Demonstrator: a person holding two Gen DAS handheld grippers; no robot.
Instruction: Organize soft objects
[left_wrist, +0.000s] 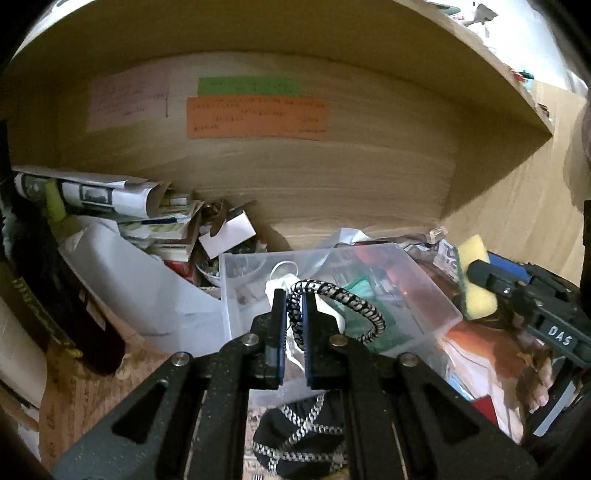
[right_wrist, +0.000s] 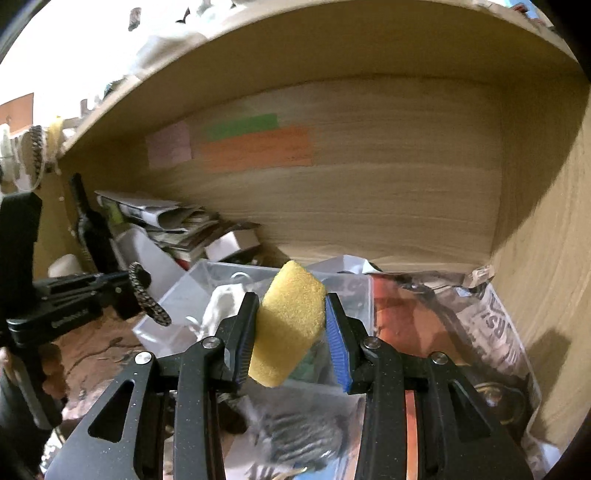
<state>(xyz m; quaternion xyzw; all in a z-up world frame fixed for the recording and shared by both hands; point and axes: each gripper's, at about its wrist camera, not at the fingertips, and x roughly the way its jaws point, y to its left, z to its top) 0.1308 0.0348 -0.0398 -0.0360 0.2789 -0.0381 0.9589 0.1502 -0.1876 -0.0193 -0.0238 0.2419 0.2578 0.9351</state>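
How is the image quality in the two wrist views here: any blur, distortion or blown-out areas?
Left wrist view: mostly sharp, the braided cord in the left claw crisp; strong fisheye bending of the shelf; dim warm light. Right wrist view: softer, the sticky notes smeared and the striped item at the bottom blurred; overexposed white top left; the yellow sponge in the right claw stays clear.

The left gripper (left_wrist: 294, 308) points forward and slightly downward, its black jaws drawn nearly together, clamping a loop of braided cord (left_wrist: 347, 302). The right gripper (right_wrist: 291, 314) also points forward, its jaws set wider and pressing both sides of a yellow sponge (right_wrist: 286, 325), which sits tilted between them. Each gripper shows at the edge of the other's view, side by side and apart.
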